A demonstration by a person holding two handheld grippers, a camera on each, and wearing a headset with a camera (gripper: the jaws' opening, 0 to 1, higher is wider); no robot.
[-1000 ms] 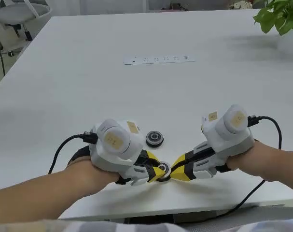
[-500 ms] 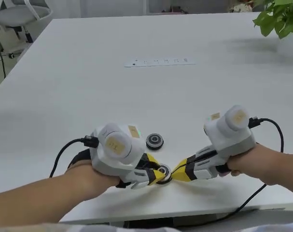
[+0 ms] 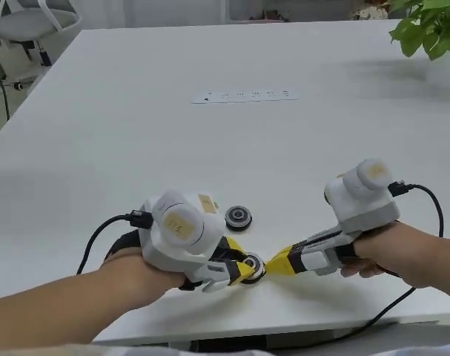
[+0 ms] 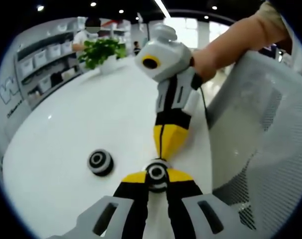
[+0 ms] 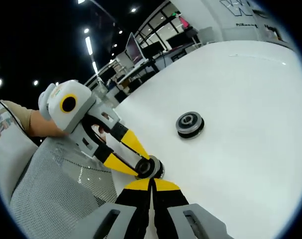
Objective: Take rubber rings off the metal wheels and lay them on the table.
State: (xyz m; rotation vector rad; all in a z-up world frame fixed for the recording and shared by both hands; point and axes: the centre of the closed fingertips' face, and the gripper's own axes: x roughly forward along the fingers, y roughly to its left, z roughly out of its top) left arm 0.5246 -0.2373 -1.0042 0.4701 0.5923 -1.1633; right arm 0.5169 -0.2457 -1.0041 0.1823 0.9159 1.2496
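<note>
Your left gripper (image 3: 240, 271) sits at the near edge of the white counter (image 3: 210, 148), its 2 yellow-tipped jaws closed on a small metal wheel (image 3: 251, 266), 1 jaw on each side of it. In the left gripper view that wheel sits squarely between the 2 yellow tips, its round face turned toward the camera. Your right gripper (image 3: 275, 262) points in from the opposite side, so the 2 grippers meet nose to nose at the wheel. Its jaws are narrow, pressed together with no more than a thin line between them, and their tips touch the wheel's rim. You cannot tell from these views whether they pinch a rubber ring or just rest against the edge. The wheel is held just above the counter. A second wheel (image 3: 238, 216) lies flat on the counter just beyond your left gripper, apart from both grippers, with a dark band around its rim and a lighter centre. Farther back, near the middle of the counter, lies a flat white power strip (image 3: 243, 94). A leafy green plant (image 3: 428, 26) stands at the far right corner, and an office chair (image 3: 24, 22) stands off the far left corner.
</note>
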